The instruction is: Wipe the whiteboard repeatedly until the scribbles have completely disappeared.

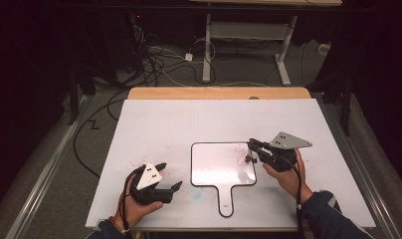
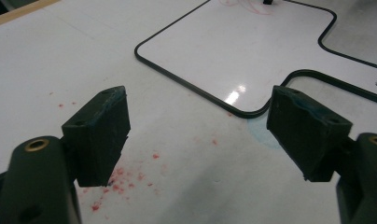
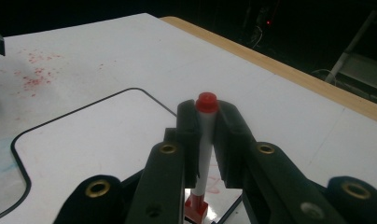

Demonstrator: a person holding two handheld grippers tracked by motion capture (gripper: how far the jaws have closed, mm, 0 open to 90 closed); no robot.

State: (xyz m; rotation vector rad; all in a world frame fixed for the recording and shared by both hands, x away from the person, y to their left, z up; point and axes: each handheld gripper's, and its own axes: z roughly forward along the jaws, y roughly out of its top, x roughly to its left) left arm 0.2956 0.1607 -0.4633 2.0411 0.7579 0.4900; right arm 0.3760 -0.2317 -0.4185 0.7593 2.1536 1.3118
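Note:
A small whiteboard (image 1: 214,169) with a black rim and a handle lies in the middle of the white table. My right gripper (image 1: 252,147) hovers over its right edge, shut on a white marker (image 3: 205,135) with a red end cap. The marker stands upright between the jaws, its red lower end (image 1: 247,158) down at the board. Faint red scribbles (image 1: 239,149) mark the board beside it. My left gripper (image 1: 170,175) rests left of the board, open, with nothing between its pads (image 2: 100,135). In the left gripper view the whiteboard (image 2: 233,42) lies just ahead.
Red specks (image 2: 126,179) dot the white tabletop under the left gripper, and a faint blue smear (image 1: 196,195) sits by the board's handle. A wooden strip (image 1: 219,92) runs along the table's far edge. Cables and another table's legs are on the floor beyond.

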